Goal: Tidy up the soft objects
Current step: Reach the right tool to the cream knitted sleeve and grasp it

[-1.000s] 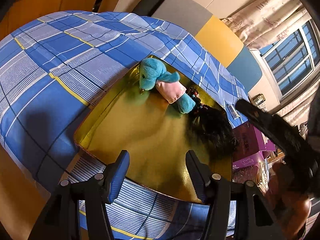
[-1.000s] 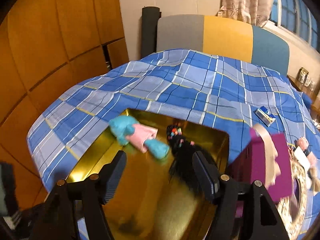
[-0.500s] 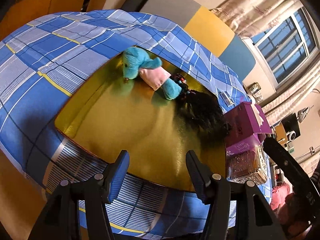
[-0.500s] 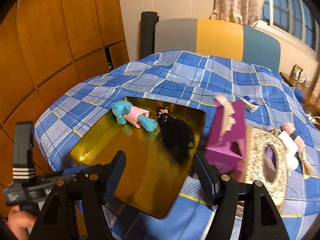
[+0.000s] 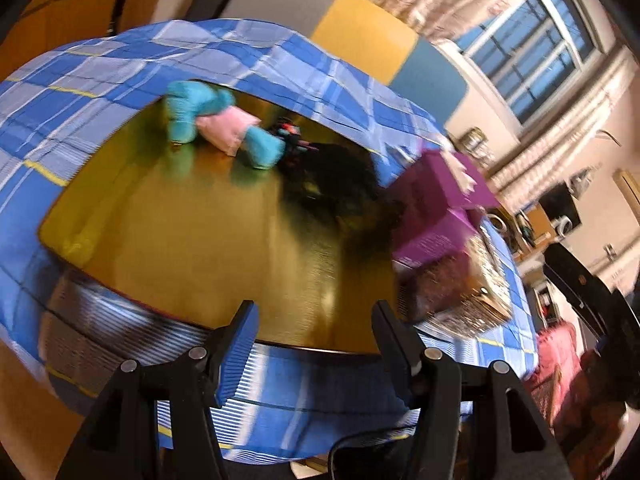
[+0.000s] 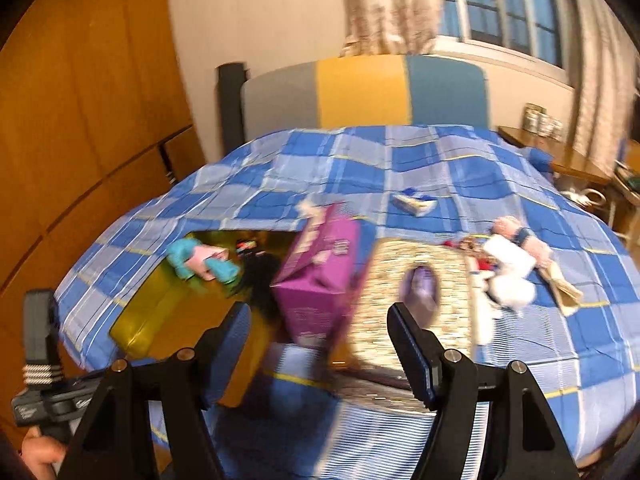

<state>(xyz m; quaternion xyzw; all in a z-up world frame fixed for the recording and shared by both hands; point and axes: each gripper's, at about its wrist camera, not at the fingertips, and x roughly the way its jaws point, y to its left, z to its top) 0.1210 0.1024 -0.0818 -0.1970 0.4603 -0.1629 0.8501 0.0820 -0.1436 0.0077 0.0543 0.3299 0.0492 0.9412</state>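
both grippers pulling back, right gripper [image 6: 318,344] swinging right | jaws wide, empty | white fluffy plush toy [image 6: 508,276] coming into view, likely next for gold tray [image 6: 160,304]

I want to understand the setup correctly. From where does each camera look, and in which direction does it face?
Left wrist: sits behind the open left gripper, facing across the gold tray toward the window; the right gripper's black body shows at right.
Right wrist: sits behind the open right gripper, facing the headboard over the purple box; the left gripper and a hand show lower left.
Shared: tray, teal plush, black wig, purple box, plaid bedspread.
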